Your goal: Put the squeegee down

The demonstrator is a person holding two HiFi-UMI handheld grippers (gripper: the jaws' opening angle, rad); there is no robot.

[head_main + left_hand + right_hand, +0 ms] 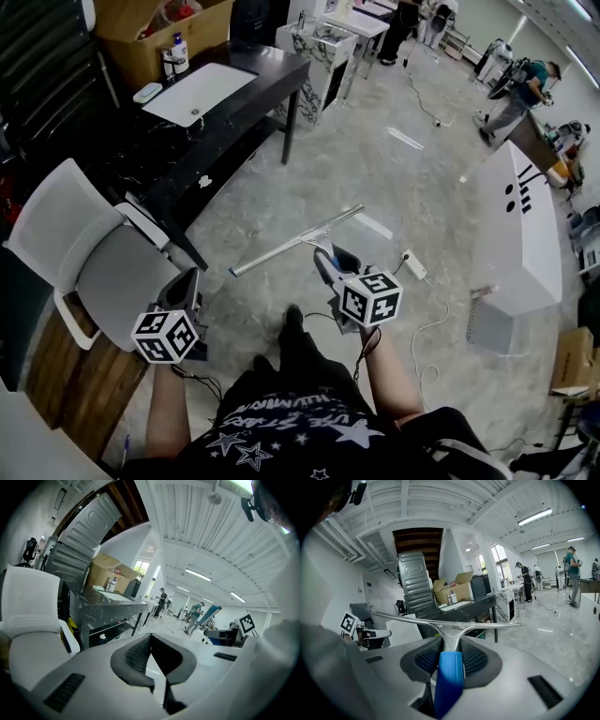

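Observation:
The squeegee (298,240) has a long metal blade and a blue handle (449,677). In the head view it hangs level over the grey floor, ahead of the person's feet. My right gripper (328,264) is shut on it: in the right gripper view both ribbed pads (427,659) press on the metal neck just ahead of the blue handle, and the blade (487,625) runs crosswise beyond the jaws. My left gripper (187,284) hovers at the lower left beside the chair, apart from the squeegee. Its jaws (150,656) meet at the tips with nothing between them.
A white chair (84,244) stands close to the left gripper. Behind it is a black table (234,122) with a white board (200,92) and a cardboard box (159,33). A white counter (520,234) stands at right, with a power strip (414,265) and cable on the floor.

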